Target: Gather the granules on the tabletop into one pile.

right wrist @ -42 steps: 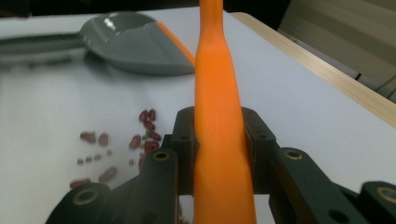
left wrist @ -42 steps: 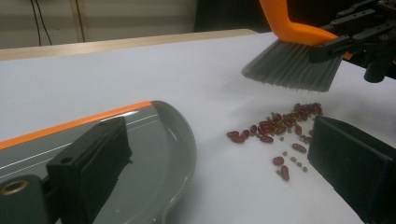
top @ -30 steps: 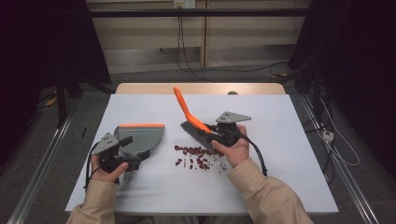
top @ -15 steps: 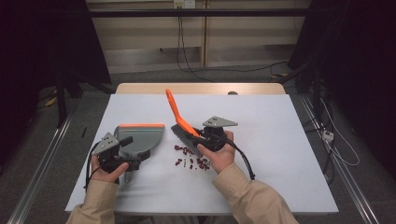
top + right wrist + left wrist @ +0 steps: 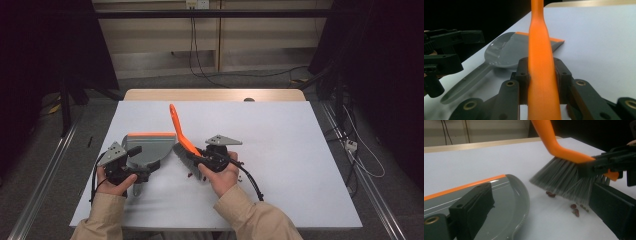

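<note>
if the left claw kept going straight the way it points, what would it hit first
Probably the grey brush bristles, held in the right claw just past the dustpan; depth is hard to judge.

White table point(image 5: 300, 150), grey floor point(image 5: 75, 125), dark curtains point(image 5: 390, 75), wall cables point(image 5: 200, 60).

The table point(image 5: 300, 150) is plain white with a pale wooden edge at its far side. On it, the dustpan point(image 5: 147, 147) is grey with an orange strip along its lip; its handle is grey too. Just beside the dustpan, the brush point(image 5: 564, 177) has an orange handle and grey bristles with paler tips. Under the bristles lie dark red bits point(image 5: 575, 210). Both grippers are black, the left point(image 5: 145, 167) and the right point(image 5: 192, 157), each topped by a grey plate. The sleeves point(image 5: 250, 220) are beige.
</note>
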A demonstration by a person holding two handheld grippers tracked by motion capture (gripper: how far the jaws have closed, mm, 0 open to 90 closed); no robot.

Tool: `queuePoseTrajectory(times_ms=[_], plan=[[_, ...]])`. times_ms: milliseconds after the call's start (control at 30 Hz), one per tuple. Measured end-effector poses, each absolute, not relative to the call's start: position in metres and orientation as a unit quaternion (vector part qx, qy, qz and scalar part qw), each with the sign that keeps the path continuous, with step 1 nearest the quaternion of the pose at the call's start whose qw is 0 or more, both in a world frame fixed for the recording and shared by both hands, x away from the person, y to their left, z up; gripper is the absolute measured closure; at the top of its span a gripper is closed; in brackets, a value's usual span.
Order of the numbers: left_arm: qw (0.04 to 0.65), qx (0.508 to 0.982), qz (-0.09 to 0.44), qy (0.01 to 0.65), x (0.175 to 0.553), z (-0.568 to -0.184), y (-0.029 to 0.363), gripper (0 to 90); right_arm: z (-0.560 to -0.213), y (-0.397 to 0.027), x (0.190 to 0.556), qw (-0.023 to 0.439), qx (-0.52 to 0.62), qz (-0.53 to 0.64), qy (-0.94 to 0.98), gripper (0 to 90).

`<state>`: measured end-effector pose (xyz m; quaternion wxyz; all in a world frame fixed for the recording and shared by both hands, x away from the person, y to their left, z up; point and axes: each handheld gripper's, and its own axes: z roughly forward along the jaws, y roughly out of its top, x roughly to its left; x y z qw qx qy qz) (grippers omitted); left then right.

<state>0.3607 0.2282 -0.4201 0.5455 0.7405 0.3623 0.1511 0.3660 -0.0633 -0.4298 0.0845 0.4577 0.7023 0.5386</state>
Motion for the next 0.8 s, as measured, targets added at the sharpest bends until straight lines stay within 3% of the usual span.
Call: queuePoseTrajectory(times_ms=[167, 267, 800], plan=[[0.547, 0.740, 0.152, 0.362, 0.361, -0.420, 0.229, 5.5, -0.442, -0.056, 0.364, 0.064, 0.484, 0.524, 0.698, 71.1], [0.547, 0.740, 0.152, 0.361, 0.361, -0.420, 0.229, 5.5, -0.445, -0.057, 0.366, 0.080, 0.494, 0.507, 0.702, 71.1], [0.544, 0.742, 0.156, 0.360, 0.359, -0.419, 0.230, 5.5, -0.447, -0.086, 0.367, 0.077, 0.537, 0.472, 0.695, 70.7]])
